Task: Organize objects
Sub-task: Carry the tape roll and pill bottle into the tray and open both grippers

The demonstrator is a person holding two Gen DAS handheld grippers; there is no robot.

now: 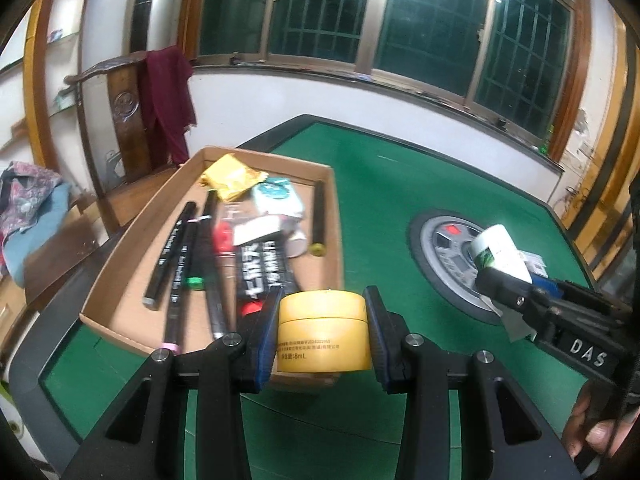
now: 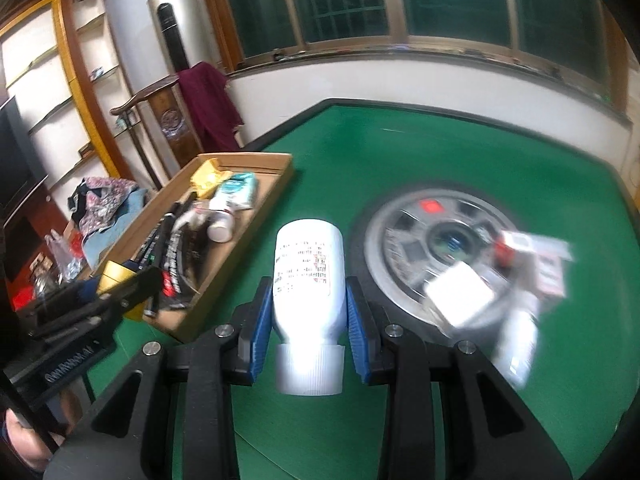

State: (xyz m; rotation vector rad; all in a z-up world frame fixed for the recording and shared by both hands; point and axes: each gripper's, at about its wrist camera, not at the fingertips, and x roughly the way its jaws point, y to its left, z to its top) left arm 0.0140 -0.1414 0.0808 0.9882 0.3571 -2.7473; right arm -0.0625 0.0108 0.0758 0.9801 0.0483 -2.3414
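Indoors, under barred night windows, my two tools work over a green felt table (image 1: pixel 400 184) with a round metal hub (image 1: pixel 448 256) sunk in its middle. My left tool (image 1: pixel 322 332) is clamped on a squat yellow plastic jar (image 1: pixel 323 330), held over the near corner of a shallow cardboard tray (image 1: pixel 120 280). My right tool (image 2: pixel 308 320) grips a smooth white bottle (image 2: pixel 308 276) by the neck, ribbed cap toward me, above the felt between tray and hub. The tray holds black marker pens (image 1: pixel 172 256), a crinkled gold packet (image 1: pixel 232 176) and small boxes.
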